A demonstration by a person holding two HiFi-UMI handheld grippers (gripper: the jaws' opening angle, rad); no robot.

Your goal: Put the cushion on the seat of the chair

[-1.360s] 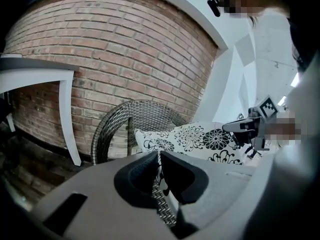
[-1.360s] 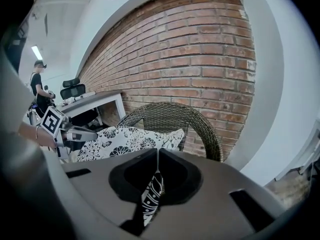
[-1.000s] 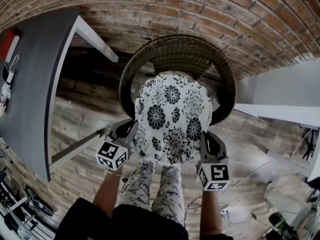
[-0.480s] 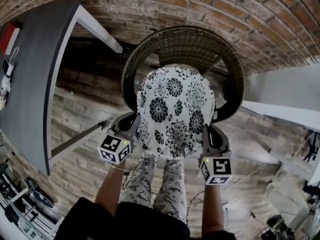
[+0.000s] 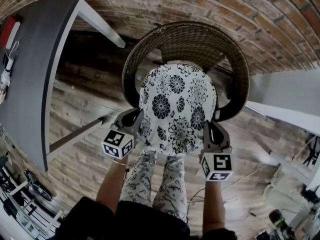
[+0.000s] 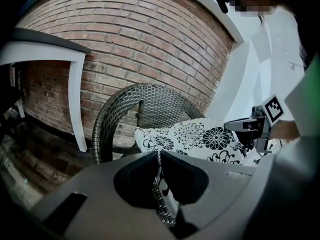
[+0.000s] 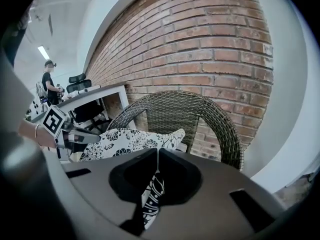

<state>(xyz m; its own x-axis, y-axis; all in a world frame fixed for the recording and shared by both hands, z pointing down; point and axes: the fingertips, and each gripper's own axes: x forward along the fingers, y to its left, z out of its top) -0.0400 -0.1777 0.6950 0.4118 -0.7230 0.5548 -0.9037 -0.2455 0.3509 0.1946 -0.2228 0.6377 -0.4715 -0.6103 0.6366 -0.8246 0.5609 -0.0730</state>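
Observation:
A white cushion with black flowers point(image 5: 177, 109) hangs flat over the seat of a round dark wicker chair point(image 5: 185, 31) and hides the seat in the head view. My left gripper point(image 5: 137, 118) is shut on the cushion's left edge, my right gripper point(image 5: 209, 128) on its right edge. In the left gripper view the jaws point(image 6: 157, 156) pinch a fold of the cushion point(image 6: 200, 136), with the chair point(image 6: 145, 101) behind. In the right gripper view the jaws point(image 7: 156, 156) pinch the patterned fabric point(image 7: 130, 139) before the chair back point(image 7: 200, 114).
A grey table point(image 5: 30, 84) with white legs point(image 5: 100, 24) stands left of the chair, against a brick wall point(image 5: 200, 4). A white surface point(image 5: 285, 116) juts in from the right. The person's patterned trouser legs point(image 5: 155, 184) are below the cushion. Another person point(image 7: 48, 79) stands far off.
Both grippers and the cushion have sunk lower over the chair. The grips on the two edges are unchanged.

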